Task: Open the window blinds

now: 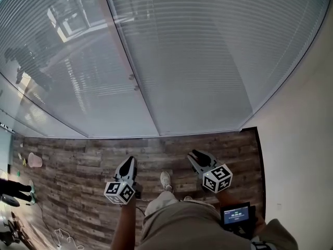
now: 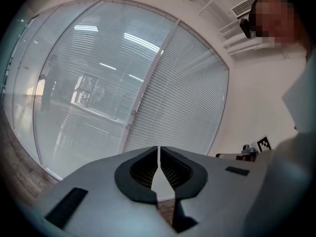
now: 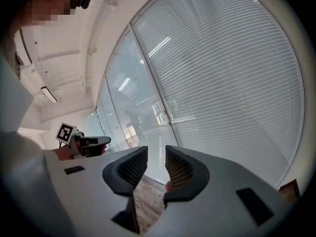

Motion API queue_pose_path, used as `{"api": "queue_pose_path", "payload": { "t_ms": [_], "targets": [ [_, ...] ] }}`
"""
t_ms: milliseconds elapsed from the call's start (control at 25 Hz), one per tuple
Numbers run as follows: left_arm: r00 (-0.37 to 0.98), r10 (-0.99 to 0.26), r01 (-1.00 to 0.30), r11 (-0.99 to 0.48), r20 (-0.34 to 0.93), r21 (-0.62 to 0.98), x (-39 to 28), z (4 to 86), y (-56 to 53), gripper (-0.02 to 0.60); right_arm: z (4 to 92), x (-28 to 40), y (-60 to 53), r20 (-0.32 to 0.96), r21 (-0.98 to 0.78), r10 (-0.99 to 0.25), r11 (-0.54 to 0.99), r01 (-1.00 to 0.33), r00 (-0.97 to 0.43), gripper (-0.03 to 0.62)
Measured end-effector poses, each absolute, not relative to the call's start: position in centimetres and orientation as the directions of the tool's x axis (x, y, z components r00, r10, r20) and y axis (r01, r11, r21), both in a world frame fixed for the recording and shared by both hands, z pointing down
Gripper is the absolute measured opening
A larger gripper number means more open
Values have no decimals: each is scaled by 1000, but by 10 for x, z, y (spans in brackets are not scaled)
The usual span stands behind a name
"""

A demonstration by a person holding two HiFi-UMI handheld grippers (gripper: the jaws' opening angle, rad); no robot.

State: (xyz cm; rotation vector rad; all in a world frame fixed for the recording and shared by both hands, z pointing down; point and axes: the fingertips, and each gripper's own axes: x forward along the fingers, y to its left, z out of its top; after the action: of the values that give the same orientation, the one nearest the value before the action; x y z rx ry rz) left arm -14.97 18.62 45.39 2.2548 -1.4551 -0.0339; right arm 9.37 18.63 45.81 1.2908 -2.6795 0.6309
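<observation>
Two hand-held grippers facing lowered window blinds (image 1: 208,61).
The blinds cover the glass ahead, well apart from both grippers, above a wooden floor (image 1: 88,160). Left gripper (image 1: 128,160): fingers (image 2: 143,169) pressed together, empty. Right gripper (image 1: 193,152): fingers (image 3: 182,169) spread, nothing between.
</observation>
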Motion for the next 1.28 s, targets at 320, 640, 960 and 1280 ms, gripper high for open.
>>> {"api": "queue_pose_path", "payload": {
  "t_ms": [320, 640, 960, 1280],
  "targets": [
    [480, -853, -839, -378, 204, 390, -175, 484, 101, 32, 484, 55, 107, 244, -312, -744, 547, -777, -622, 117],
    [510, -834, -822, -400, 211, 406, -201, 498, 44, 32, 491, 19, 50, 249, -314, -745, 542, -780, -618, 117],
    [542, -821, -798, -439, 176, 412, -217, 499, -4, 32, 480, -31, -4, 225, -274, -714, 607, -746, -663, 117],
    [556, -817, -784, -454, 154, 423, -236, 500, -39, 32, 473, -58, -40, 220, -216, -703, 641, -737, -676, 117]
  ]
}}
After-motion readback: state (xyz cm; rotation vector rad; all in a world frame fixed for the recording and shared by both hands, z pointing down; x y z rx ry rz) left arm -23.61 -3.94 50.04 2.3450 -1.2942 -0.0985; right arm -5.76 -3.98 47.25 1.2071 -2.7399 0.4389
